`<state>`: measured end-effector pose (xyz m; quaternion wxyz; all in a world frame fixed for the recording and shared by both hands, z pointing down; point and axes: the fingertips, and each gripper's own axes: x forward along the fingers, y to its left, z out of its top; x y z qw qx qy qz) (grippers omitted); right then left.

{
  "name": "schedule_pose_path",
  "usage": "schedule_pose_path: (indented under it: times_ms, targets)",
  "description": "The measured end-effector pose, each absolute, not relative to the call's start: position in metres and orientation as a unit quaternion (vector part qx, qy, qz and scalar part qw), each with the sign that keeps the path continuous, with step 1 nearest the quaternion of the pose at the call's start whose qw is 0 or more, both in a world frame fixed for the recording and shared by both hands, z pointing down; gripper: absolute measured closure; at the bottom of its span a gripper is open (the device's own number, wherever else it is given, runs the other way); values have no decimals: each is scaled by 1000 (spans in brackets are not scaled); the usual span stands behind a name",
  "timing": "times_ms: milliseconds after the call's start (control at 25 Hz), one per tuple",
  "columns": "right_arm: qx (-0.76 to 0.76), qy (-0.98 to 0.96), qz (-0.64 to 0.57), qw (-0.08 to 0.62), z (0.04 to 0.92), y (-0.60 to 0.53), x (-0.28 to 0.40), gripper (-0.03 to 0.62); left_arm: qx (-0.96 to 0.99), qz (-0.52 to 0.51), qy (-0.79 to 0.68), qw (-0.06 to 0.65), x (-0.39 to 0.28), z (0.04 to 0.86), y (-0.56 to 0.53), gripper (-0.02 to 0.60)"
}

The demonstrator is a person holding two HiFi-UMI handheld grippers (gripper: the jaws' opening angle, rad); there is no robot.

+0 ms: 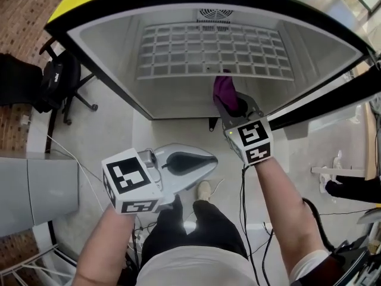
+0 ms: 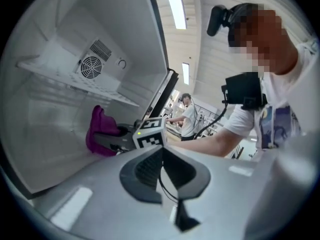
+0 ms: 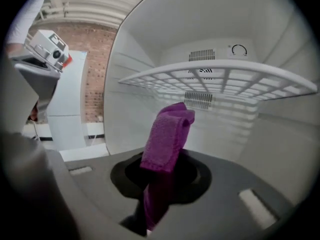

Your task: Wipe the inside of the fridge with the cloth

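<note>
Pinched at its lower end between the shut jaws of the right gripper: the purple cloth, folded, rising lengthwise out of the jaws with its top flopped over. Held just inside the open front of the fridge, under the front edge of the wire shelf, clear of the white walls all round. Well back outside, the left gripper, jaws pressed together on nothing.

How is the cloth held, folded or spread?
Folded: the cloth doubles over at its top, pinched between the right gripper's jaws, not spread flat.
</note>
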<state>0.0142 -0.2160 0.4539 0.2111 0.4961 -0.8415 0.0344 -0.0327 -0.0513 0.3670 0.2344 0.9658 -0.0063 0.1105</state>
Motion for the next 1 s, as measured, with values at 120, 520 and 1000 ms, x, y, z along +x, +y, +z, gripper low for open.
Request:
schedule_pose_path:
  times_ms: [120, 520, 1000]
  targets:
    - [545, -806, 20, 231, 451, -237, 44, 534, 963, 119, 17, 240, -24, 372, -49, 575]
    - [671, -673, 53, 309, 480, -302, 117, 534, 955, 147, 66, 247, -27, 384, -55, 575]
    - [697, -619, 90, 351, 507, -327, 123, 534, 954, 150, 75, 249, -56, 385, -67, 575]
